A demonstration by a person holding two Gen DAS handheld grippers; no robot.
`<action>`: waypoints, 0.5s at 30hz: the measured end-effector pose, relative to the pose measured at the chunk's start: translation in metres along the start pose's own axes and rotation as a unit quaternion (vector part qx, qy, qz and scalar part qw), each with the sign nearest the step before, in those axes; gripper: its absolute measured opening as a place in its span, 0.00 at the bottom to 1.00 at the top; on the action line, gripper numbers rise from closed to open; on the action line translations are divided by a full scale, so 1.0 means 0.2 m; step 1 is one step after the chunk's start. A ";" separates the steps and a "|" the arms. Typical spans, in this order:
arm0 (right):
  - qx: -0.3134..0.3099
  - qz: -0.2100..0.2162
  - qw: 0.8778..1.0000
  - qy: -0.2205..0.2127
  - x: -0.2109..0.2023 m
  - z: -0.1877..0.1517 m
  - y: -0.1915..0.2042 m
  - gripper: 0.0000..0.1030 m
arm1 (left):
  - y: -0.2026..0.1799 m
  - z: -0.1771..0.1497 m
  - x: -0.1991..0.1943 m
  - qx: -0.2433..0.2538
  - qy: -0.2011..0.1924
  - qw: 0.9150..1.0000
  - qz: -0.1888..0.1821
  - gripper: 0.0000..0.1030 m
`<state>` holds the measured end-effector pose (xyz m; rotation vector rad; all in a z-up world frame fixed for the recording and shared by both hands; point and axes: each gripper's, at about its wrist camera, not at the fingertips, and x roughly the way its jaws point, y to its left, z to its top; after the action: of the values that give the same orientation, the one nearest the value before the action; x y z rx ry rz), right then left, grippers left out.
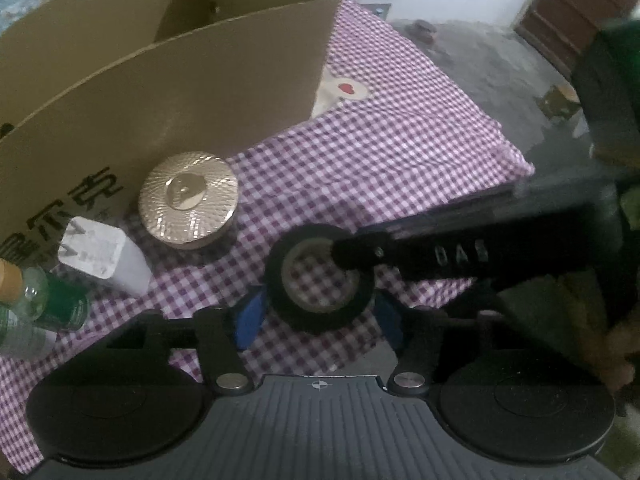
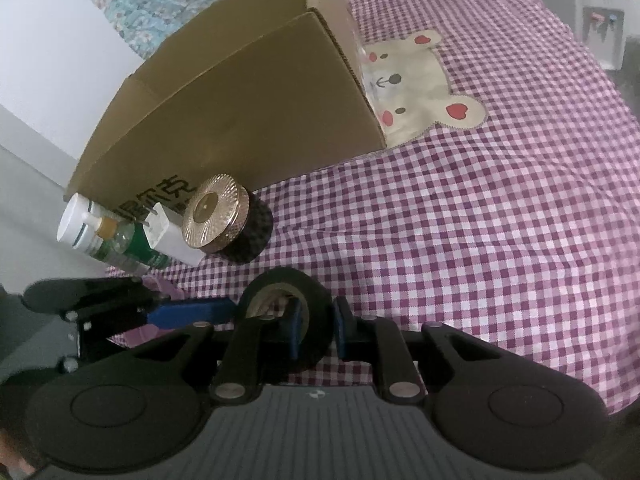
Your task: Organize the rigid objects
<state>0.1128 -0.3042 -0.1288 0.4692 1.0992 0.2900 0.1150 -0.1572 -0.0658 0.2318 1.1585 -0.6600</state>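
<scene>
A black tape roll [image 1: 320, 276] lies on the purple checked cloth. My left gripper [image 1: 318, 316] is open, its blue pads on either side of the roll without clearly pressing it. My right gripper [image 2: 316, 328] is shut on the roll's wall [image 2: 316, 312], one finger inside the ring and one outside; its arm enters the left wrist view from the right [image 1: 440, 256]. An open cardboard box [image 1: 160, 92] stands behind. A gold-lidded jar [image 1: 188, 198], a white charger plug [image 1: 100, 258] and a green bottle [image 1: 52, 304] sit in front of the box.
A white pump bottle [image 2: 76, 220] lies beside the green bottle [image 2: 128, 248] at the box's left corner. A bear patch [image 2: 420, 84] marks the cloth right of the box. The cloth's edge [image 1: 516, 168] drops to the floor at the right.
</scene>
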 end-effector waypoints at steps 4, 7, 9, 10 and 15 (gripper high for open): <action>0.038 0.028 0.999 0.010 0.01 0.02 -0.07 0.17 | -0.04 0.00 0.03 0.026 0.004 0.999 0.026 0.61; 0.068 0.052 0.996 0.018 0.01 0.03 -0.13 0.16 | -0.05 0.01 0.06 0.030 0.005 0.999 0.037 0.61; 0.082 0.064 0.994 0.020 0.01 0.03 -0.15 0.15 | -0.05 0.02 0.07 0.031 0.006 0.999 0.042 0.60; 0.087 0.069 0.994 0.021 0.01 0.03 -0.17 0.15 | -0.05 0.02 0.07 0.029 0.006 0.999 0.042 0.61; 0.094 0.080 0.992 0.018 0.01 0.03 -0.19 0.15 | -0.06 0.02 0.08 0.032 0.003 0.998 0.051 0.61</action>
<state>0.1185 -0.3373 -0.1466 0.7250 1.1318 0.3384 0.1150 -0.1750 -0.0772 0.3450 1.1243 -0.6083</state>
